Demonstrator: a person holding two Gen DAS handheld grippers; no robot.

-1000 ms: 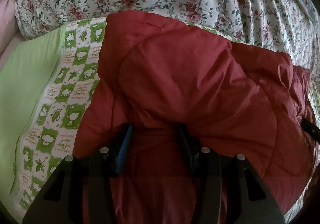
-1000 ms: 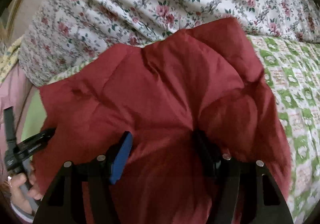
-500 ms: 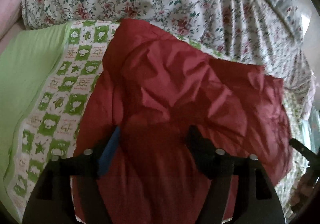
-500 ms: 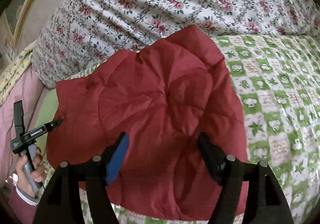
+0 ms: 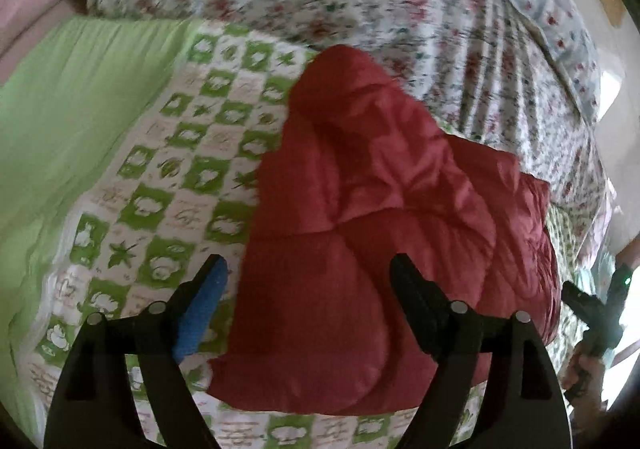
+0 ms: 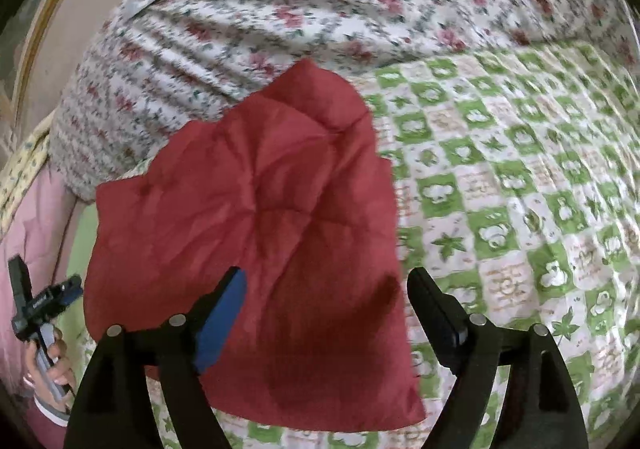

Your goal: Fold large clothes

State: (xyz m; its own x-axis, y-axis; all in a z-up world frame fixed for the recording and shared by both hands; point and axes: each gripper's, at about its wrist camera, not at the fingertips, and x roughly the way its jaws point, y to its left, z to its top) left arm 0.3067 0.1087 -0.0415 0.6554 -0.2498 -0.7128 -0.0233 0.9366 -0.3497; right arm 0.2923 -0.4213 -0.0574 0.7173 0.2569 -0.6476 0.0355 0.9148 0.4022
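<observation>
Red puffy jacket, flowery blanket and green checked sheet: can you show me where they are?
Red puffy jacket [image 6: 256, 209], right wrist view, on its quilted middle.
Flowery blanket [image 6: 320, 9], right wrist view, on its rumpled top.
Green checked sheet [image 6: 520, 189], right wrist view, on a bare patch right of the jacket.

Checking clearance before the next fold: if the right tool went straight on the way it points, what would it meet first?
Most likely the red quilted garment, lying just ahead of the right tool; exact depth is unclear.

Ahead of your grippers, green checked bedspread [image 6: 500, 185], floral quilt [image 6: 320, 1] heaped beyond it, beige wall [image 6: 72, 25] behind.
</observation>
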